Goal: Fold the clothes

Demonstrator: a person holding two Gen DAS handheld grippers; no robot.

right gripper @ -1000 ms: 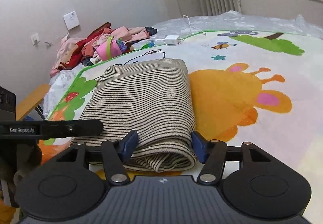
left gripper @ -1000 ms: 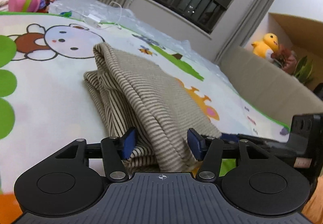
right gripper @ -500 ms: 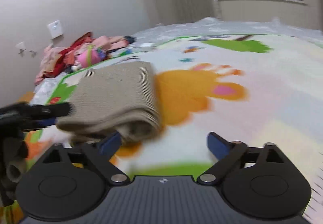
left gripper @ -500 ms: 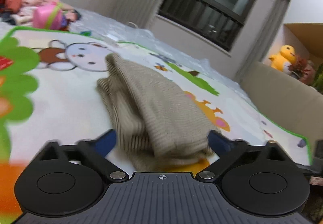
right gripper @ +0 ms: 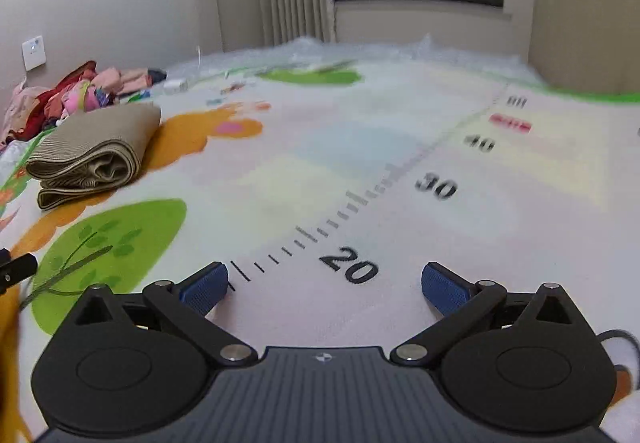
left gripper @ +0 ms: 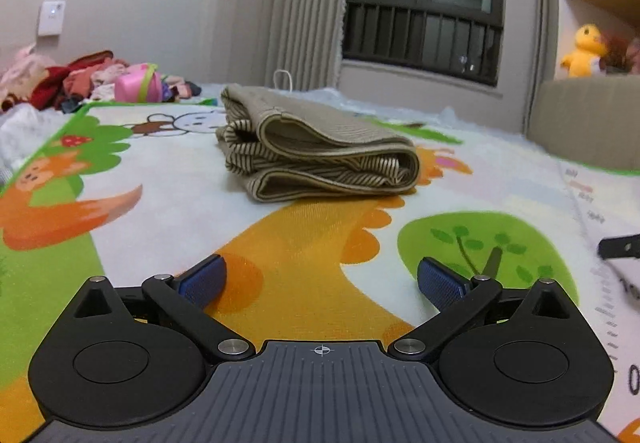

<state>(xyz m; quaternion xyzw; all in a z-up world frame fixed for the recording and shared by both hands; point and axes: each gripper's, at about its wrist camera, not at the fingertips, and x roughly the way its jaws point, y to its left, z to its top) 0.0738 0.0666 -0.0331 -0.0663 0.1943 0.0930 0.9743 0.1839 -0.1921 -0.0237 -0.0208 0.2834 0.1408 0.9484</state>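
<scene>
In the left wrist view the heap of loose clothes (left gripper: 72, 79) lies at the upper left, well apart; the folded striped garment (left gripper: 316, 159) rests on the cartoon play mat (left gripper: 304, 243) at centre frame, straight ahead of the left gripper (left gripper: 320, 279), its long axis running away and leftward; soft ribbed knit, rounded fold on the right. The right gripper (right gripper: 324, 283) sees it far left, so the left is likely better placed. Both grippers' jaws have just been opening and stand wide with nothing between them.

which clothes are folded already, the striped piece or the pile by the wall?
The beige striped garment, stacked in neat layers mid-mat. The red-pink pile by the wall is a loose heap.
</scene>
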